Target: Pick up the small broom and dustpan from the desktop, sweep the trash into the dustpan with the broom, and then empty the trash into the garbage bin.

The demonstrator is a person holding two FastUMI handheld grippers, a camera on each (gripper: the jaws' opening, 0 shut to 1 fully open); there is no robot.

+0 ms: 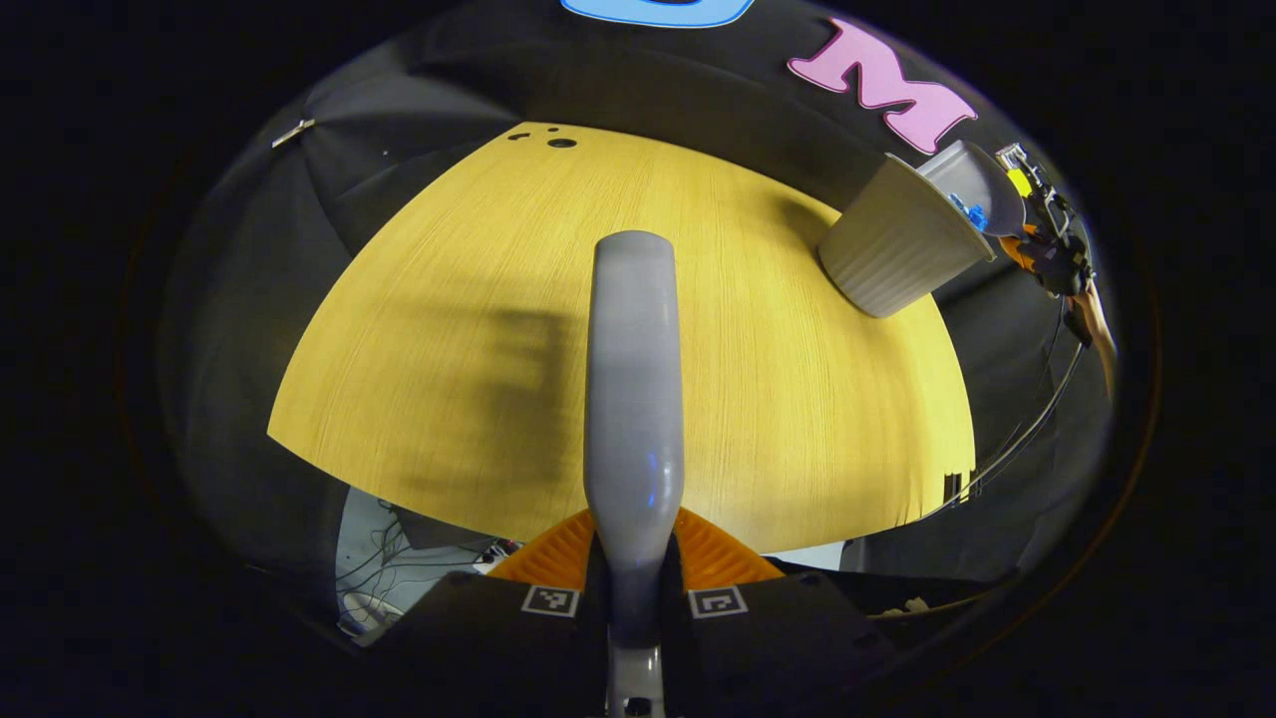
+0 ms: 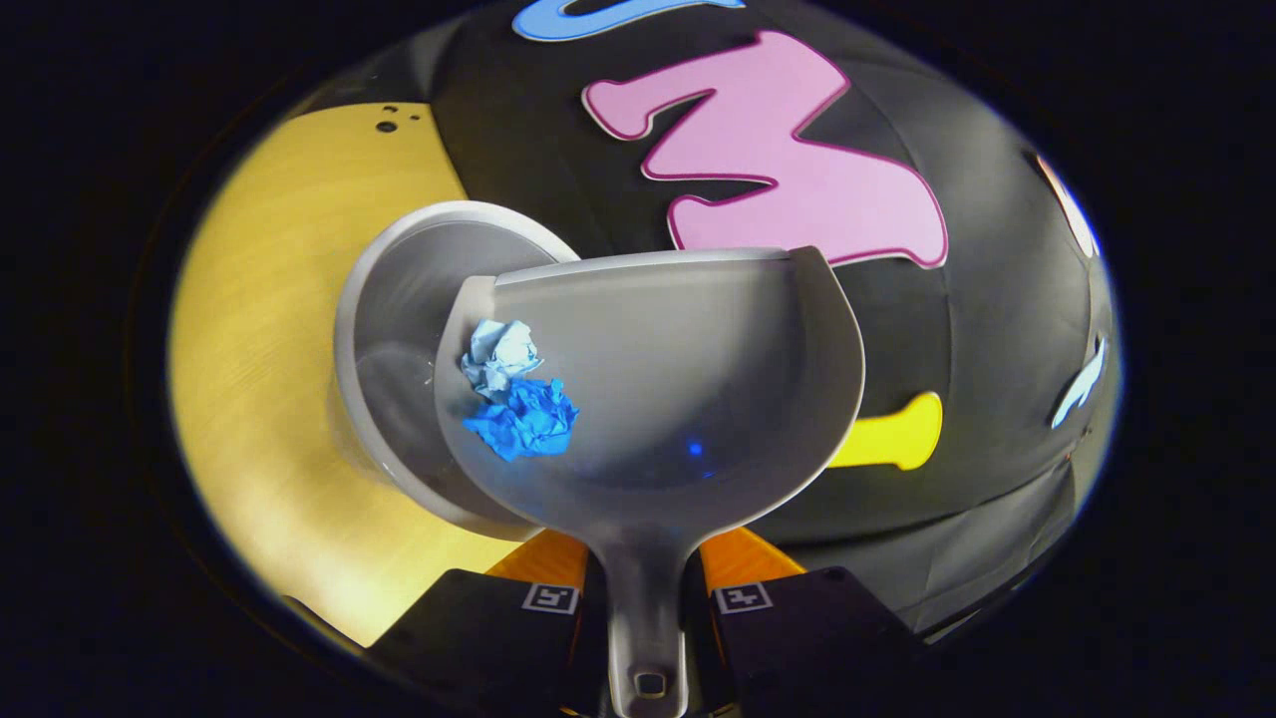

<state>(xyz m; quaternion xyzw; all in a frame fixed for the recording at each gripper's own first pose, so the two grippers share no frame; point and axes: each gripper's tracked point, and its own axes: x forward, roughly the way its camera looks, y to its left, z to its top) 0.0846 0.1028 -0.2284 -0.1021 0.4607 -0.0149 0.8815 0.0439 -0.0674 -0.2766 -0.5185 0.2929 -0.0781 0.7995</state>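
Observation:
My left gripper (image 1: 634,560) is shut on the grey broom (image 1: 634,379), which points forward above the yellow wooden table (image 1: 797,419) and throws a shadow on it. At the table's far right stands a ribbed pale garbage bin (image 1: 892,254). The grey dustpan (image 1: 975,184) is tipped over the bin's mouth, with the right gripper (image 1: 1052,249) beyond it. In the right gripper view my right gripper (image 2: 646,583) is shut on the dustpan's handle (image 2: 643,598). A crumpled blue paper (image 2: 523,419) and a white one (image 2: 501,354) lie at the left side of the dustpan (image 2: 698,369), above the open bin (image 2: 399,319).
Small dark holes (image 1: 561,143) mark the table's far edge. A thin cable (image 1: 1027,429) hangs beside the table's right edge. Loose wires (image 1: 384,578) lie on the floor beyond the near left edge. The black cloth wall stands close behind the bin.

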